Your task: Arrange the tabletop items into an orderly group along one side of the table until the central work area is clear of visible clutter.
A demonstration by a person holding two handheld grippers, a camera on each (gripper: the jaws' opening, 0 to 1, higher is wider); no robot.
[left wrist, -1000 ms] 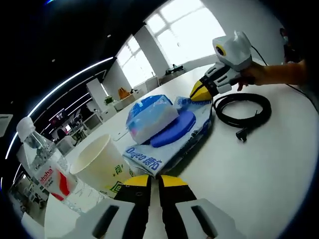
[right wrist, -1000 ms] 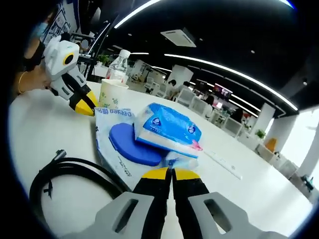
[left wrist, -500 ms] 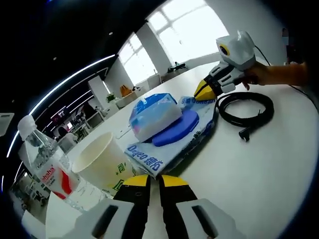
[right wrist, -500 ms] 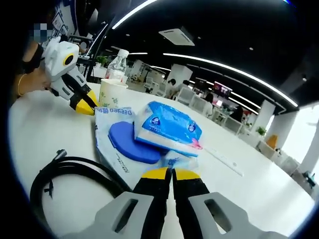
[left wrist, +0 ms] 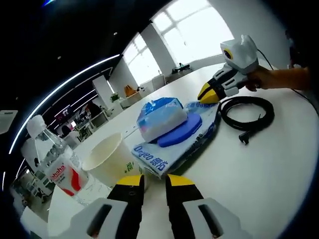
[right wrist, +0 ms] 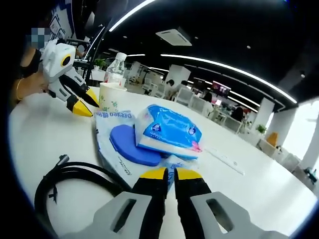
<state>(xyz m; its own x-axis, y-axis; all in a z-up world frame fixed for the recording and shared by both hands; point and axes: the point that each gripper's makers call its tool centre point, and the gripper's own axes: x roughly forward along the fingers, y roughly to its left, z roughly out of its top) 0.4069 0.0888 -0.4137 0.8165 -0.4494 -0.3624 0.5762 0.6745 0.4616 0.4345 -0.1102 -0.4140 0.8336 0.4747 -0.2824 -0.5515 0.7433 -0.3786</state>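
Daylight floods in through blown-out windows (left wrist: 199,35) behind the white table (left wrist: 259,169), which reflects it evenly with only soft shadows. Ceiling light strips (right wrist: 234,69) streak across a dim ceiling. Fisheye bending curves straight lines near the edges; the distant office looks soft.

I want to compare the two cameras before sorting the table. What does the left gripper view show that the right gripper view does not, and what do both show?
Left gripper view alone: bright windows behind the table, the right gripper with a hand on it, and the cable's plug end.

Right gripper view alone: the left gripper seen from across the table, and a thin white strip lying on the table.

Both: the water bottle, paper cup, tissue pack on a blue disc, the printed bag beneath them, and the black cable.
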